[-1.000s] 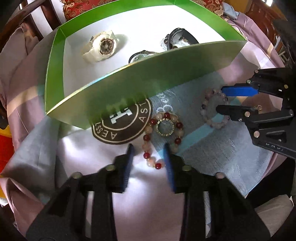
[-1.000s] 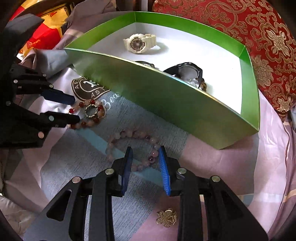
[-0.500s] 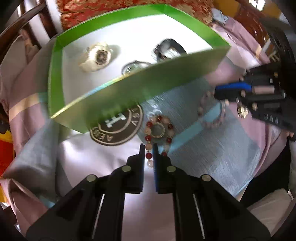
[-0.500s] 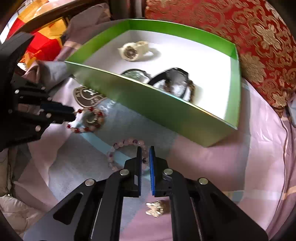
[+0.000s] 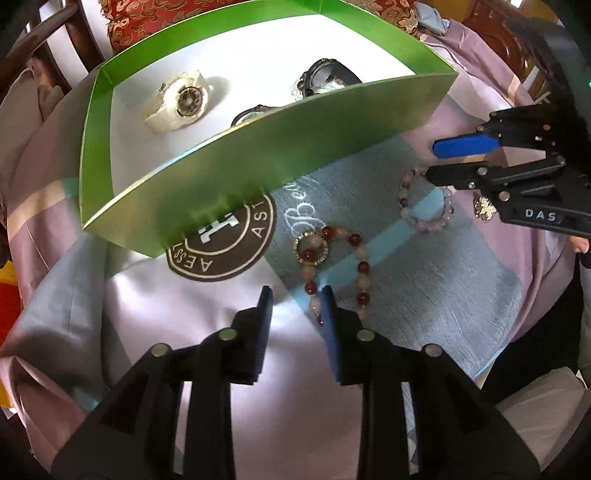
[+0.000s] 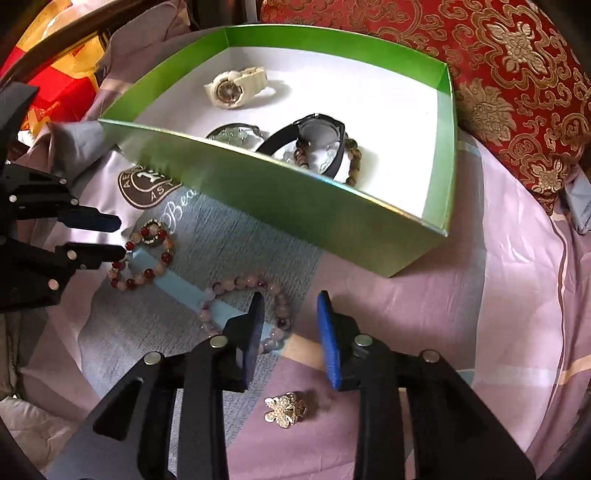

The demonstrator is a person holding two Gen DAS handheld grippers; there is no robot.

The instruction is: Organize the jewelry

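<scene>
A red and cream bead bracelet (image 5: 334, 266) with a gold ring charm lies on the bedsheet, its near end beside the right finger of my open left gripper (image 5: 295, 295). A pale pink bead bracelet (image 6: 229, 284) lies under the left finger of my open right gripper (image 6: 291, 299). Nothing is held by either one. Below the right gripper sits a gold flower brooch (image 6: 286, 406). Behind them stands the green box (image 6: 295, 195) holding a white watch (image 6: 232, 88), a black watch (image 6: 317, 136), a silver watch (image 6: 236, 133) and a brown bead bracelet (image 6: 351, 162).
The box's near wall (image 5: 258, 166) rises just beyond both bracelets. A red and gold cushion (image 6: 517, 74) lies behind the box. Dark wooden furniture (image 5: 55, 29) shows at the back left. The sheet has folds at the left (image 5: 55, 314).
Both grippers were open, closed half a second ago, and are open again. The red bracelet has changed shape, its gold ring now at the upper left. Both bracelets still lie on the sheet.
</scene>
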